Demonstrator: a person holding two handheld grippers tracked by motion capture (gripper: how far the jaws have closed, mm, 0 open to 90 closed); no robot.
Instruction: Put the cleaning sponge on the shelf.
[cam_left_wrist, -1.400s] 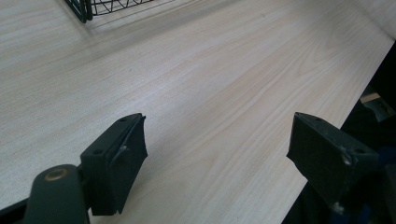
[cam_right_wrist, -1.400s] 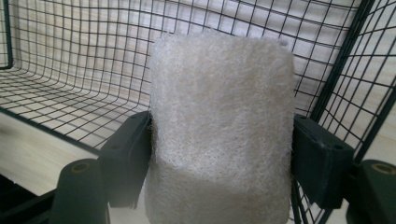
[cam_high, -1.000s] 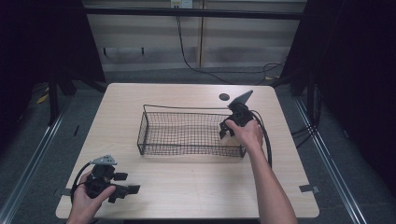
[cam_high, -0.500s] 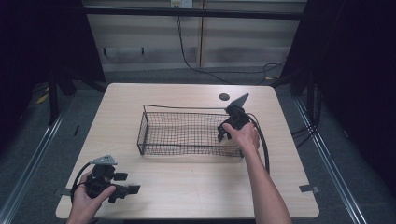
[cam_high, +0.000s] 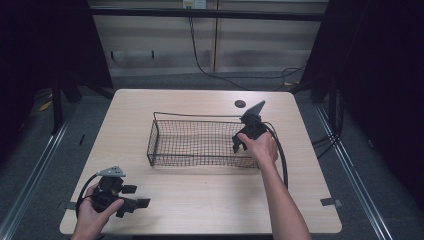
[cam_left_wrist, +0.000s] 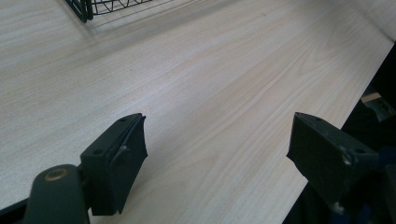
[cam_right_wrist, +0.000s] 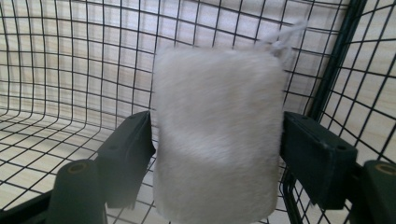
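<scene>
Here the black wire basket (cam_high: 200, 142) sits near the middle of the light wooden counter (cam_high: 200, 200), and everything else is placed from it. The right tongs (cam_high: 241, 145) reach over the basket's right end, held in the person's right hand (cam_high: 260, 147), with a cable looping from them down the counter on the basket's right side. In the right gripper view, the right tongs (cam_right_wrist: 217, 154) are closed on a white fuzzy pad (cam_right_wrist: 217, 135), both jaws pressed against its sides; the pad hangs inside the basket (cam_right_wrist: 70, 70), close to a corner of its mesh walls, with a small white loop of string at its upper edge.

The left tongs (cam_high: 135, 205) are well apart from the basket, toward the near left corner of the counter, held in the left hand (cam_high: 92, 217). In the left gripper view, the left tongs (cam_left_wrist: 217, 154) stand wide open with bare counter (cam_left_wrist: 210, 84) between the jaws, and a corner of the basket (cam_left_wrist: 88, 7) shows at the top edge. A small dark disc (cam_high: 240, 104) lies on the counter beyond the basket's far right corner.
</scene>
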